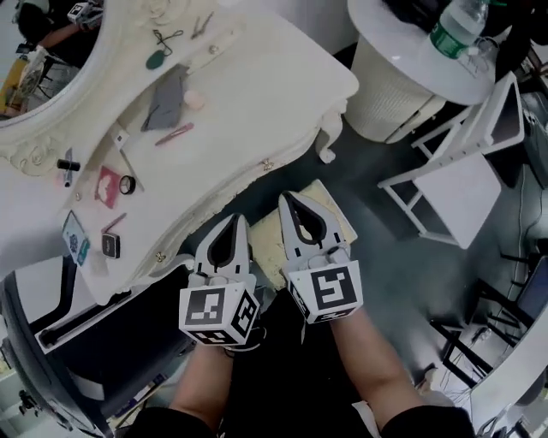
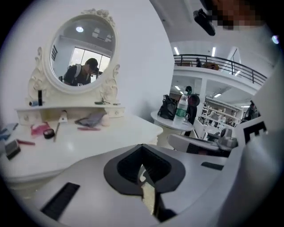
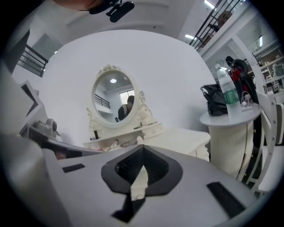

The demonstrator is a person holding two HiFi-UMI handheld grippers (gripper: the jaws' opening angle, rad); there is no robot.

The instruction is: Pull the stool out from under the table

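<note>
Head view, looking steeply down onto a white dressing table.

Stool (image 1: 266,244): sits with its cream padded seat partly tucked under the front edge of the tabletop (image 1: 257,94) and partly out toward the person. Shows as a pale strip between the two tools and again just to the right of the right one.

Left tool (image 1: 239,218): points toward the table edge over the near left part of the seat. Jaws together at the tips, nothing clamped. Cream surface seen through the slot behind the tips in the left gripper view. Contact with the seat not discernible.

Right tool (image 1: 285,197): lies just beside the left one and reaches slightly farther forward, tips over the seat close to the table edge. Jaws likewise closed on nothing, with pale seat visible below them in the right gripper view.

Bare forearms (image 1: 368,359): extend from the bottom of the head view to the marker cubes.

On the tabletop, well apart from the tools: an oval mirror (image 1: 34,60) in a carved frame, a grey pouch (image 1: 164,98), a pink compact (image 1: 107,186) and small scissors (image 1: 167,38).

To the right: a round white side table (image 1: 385,60) bearing a water bottle (image 1: 458,26), and beside it a white folding chair (image 1: 462,171).
</note>
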